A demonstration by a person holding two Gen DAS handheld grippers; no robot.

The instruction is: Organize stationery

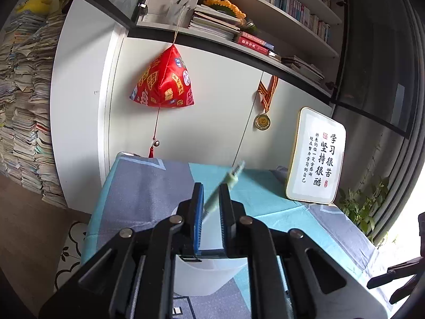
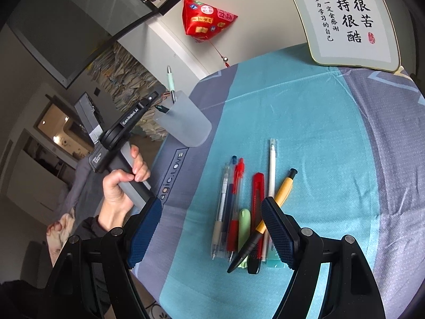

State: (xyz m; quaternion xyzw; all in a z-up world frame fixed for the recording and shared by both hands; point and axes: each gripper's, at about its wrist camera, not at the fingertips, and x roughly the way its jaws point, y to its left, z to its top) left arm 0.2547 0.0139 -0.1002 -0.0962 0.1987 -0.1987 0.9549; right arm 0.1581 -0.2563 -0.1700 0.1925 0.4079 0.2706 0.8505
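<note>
While held: the pale green pen [image 1: 222, 186] sits slantwise between the blue pads of the left hand-held gripper [image 1: 211, 204], its tip end pointing up and away.
Left hand-held gripper: nearly closed, pads pinching the pen; it hangs over the rim of a frosted white pen cup [image 1: 209, 273]. From the right wrist view the pen [image 2: 170, 81] stands above the cup [image 2: 186, 122], and a person's hand [image 2: 120, 188] grips the handle.
Pen cup: stands on the desk [image 1: 148, 186] near its left edge, on a blue and grey cloth.
Right hand-held gripper [image 2: 212, 235]: jaws wide apart, holding nothing, hovering above the loose stationery.
Loose stationery: lying side by side on the teal part of the cloth are a clear pen [image 2: 221, 207], a red pen [image 2: 236, 194], a green item [image 2: 244, 226], a red utility knife [image 2: 256, 199], a white pen [image 2: 271, 170] and a yellow pen [image 2: 281, 191] laid crosswise over its neighbours.
Background: a calligraphy plaque [image 2: 345, 16] leans at the desk's far side; a red pyramid ornament [image 1: 163, 79] and a medal [image 1: 263, 121] hang below the bookshelf [image 1: 265, 40].
</note>
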